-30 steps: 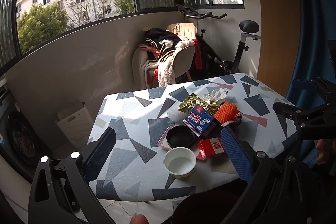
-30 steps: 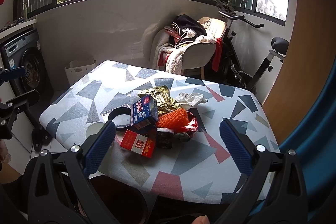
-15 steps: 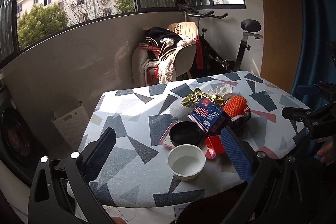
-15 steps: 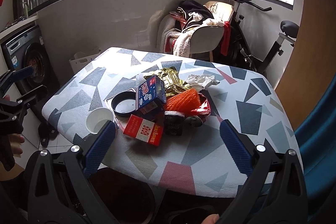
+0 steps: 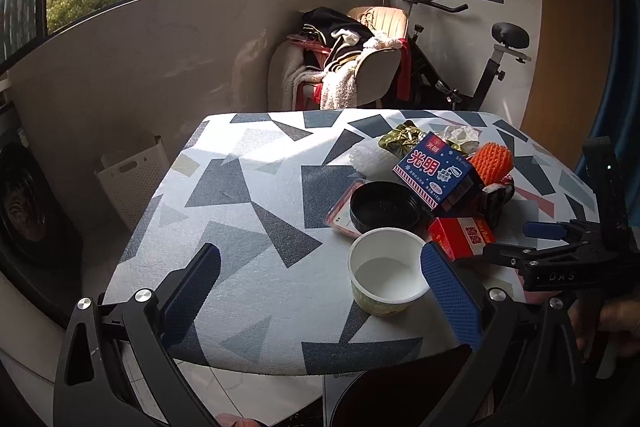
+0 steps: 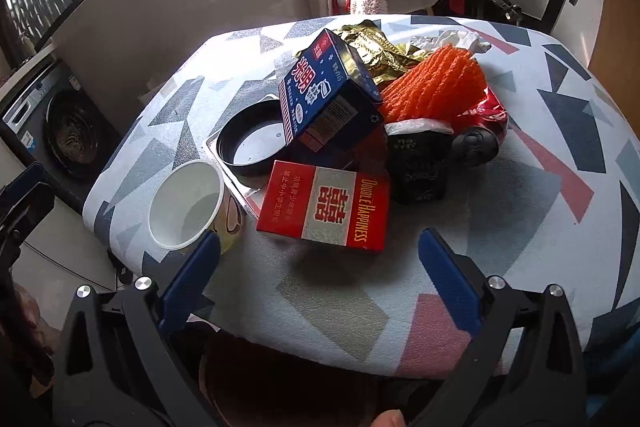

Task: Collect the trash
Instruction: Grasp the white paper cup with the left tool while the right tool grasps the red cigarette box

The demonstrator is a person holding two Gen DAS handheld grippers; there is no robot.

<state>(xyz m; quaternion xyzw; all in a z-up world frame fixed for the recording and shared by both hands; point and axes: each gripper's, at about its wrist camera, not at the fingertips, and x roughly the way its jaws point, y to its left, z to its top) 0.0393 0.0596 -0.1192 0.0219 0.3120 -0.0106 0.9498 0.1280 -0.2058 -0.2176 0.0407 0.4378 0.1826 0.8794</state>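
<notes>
Since both claws hang spread wide with nothing between their pads, no piece of the trash is picked up yet, and what matters is which one lies closest to what. Ahead of the right gripper (image 6: 319, 273) the red cigarette box (image 6: 326, 205) lies flat on the patterned table (image 6: 540, 187), just beyond the fingertips and close to the middle of the gap, its long side running across the view, so I judge the fingers would have to turn or take it by its shorter width. Beside it, to the left, stands the white paper cup (image 6: 186, 205), upright and near the table's edge, almost touching that gripper's left pad in the picture. From the left gripper (image 5: 320, 297) the same cup (image 5: 386, 271) sits just off the right pad, well right of centre, so a sideways shift would be needed. Behind these are heaped a blue carton (image 6: 326, 95), a black lid (image 6: 250, 143) and orange netting (image 6: 436, 87)
</notes>
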